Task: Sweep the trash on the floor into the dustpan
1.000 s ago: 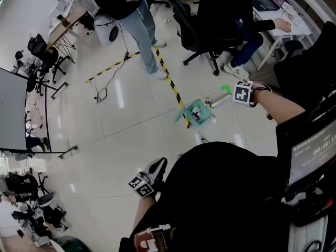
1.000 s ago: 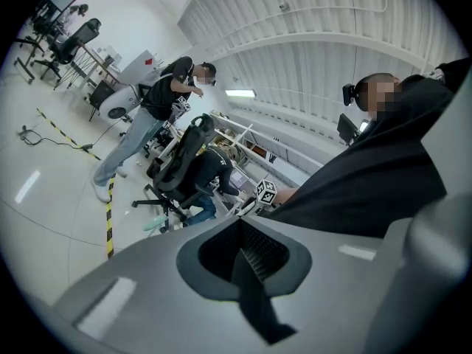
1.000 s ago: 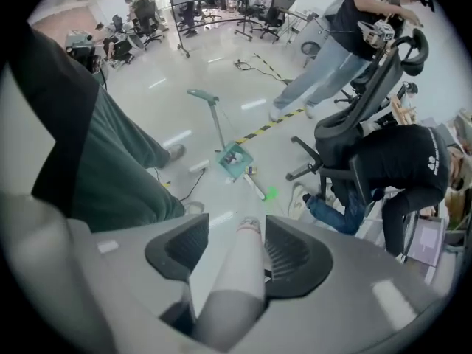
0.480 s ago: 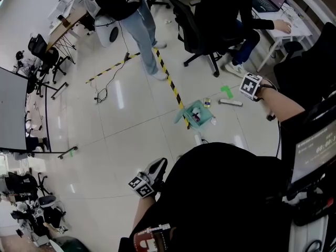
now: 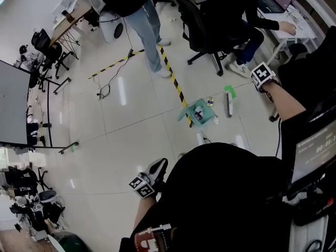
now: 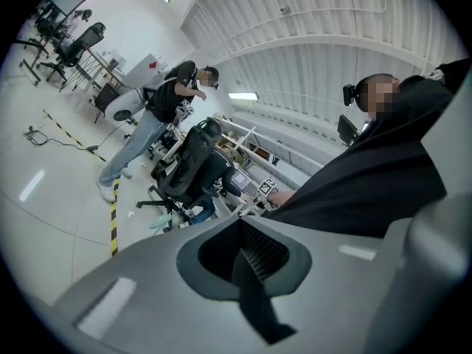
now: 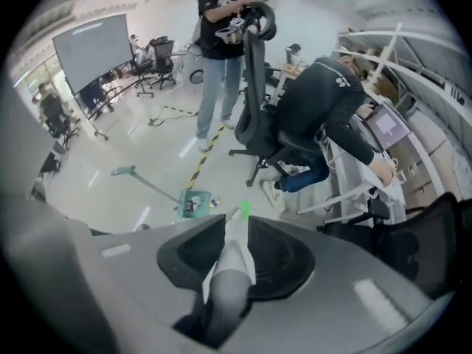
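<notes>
Now my right gripper [image 7: 236, 231] points steeply down to the floor [image 5: 131, 114], and its jaws have just been closing. They pinch one thing, the pale handle of the broom [image 7: 228, 268], which runs out between them to a green end. In the head view the grey head of the broom hangs just beside the dustpan [image 5: 194, 104], on its right, but I cannot tell if it touches the floor.

My left gripper [image 6: 240, 243] is held almost level near my body. Its two jaws are pressed together and nothing is between them.

I count one dustpan, of teal colour. It stands on the floor and touches the yellow-black tape line [image 5: 173, 80]. Several small pieces of trash [image 5: 198, 115] lie already inside it. Outside I count two more pieces: one small packet [image 5: 210, 101] on the floor between the dustpan and the broom head, and one white piece [image 5: 199, 138] on the floor near the dustpan, on the side close to me.

Behind the tape I see two people, one standing [image 5: 139, 14] and one sitting on an office chair [image 5: 231, 12].
</notes>
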`<state>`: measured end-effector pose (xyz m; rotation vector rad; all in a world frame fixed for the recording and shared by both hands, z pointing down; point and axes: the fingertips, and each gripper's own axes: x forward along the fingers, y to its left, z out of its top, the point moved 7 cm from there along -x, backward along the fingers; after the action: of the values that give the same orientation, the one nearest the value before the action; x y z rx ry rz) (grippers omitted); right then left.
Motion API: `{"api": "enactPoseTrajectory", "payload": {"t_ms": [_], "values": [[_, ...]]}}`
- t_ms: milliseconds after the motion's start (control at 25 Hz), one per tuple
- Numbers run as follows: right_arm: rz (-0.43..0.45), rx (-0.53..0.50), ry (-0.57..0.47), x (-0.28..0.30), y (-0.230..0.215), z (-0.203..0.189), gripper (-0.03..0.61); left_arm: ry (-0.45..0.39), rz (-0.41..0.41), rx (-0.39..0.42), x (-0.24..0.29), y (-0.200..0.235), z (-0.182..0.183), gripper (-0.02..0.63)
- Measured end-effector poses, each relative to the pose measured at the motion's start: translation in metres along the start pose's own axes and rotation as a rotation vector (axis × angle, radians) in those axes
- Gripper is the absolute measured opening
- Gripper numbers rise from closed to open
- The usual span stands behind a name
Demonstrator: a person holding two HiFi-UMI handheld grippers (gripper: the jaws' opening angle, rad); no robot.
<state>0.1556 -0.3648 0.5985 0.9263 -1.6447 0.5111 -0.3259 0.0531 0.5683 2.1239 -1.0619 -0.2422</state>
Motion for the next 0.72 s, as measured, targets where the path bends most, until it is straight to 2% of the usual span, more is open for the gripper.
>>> {"api": "enactPoseTrajectory", "payload": {"t_ms": [80,160,320,440,720], "values": [[0.009,0.034,-0.023,-0.001,0.003,0.006,0.098,-0.005,0.009,-0.002,-0.003,-0.001,0.000,-0.005],[0.025,-0.007,-0.045,0.000,0.019,0.012,0.098,-0.013,0.016,-0.005,-0.006,-0.001,0.000,-0.005],[0.093,-0.199,-0.141,0.000,0.072,0.039,0.098,-0.015,0.024,-0.001,-0.010,-0.004,0.000,-0.005],[0.098,-0.330,-0.174,0.005,0.103,0.057,0.098,-0.018,0.031,-0.002,-0.014,-0.002,-0.003,-0.005],[0.244,-0.619,-0.258,-0.012,0.175,0.078,0.099,-0.040,0.051,-0.012,-0.022,-0.008,0.001,-0.005]]}}
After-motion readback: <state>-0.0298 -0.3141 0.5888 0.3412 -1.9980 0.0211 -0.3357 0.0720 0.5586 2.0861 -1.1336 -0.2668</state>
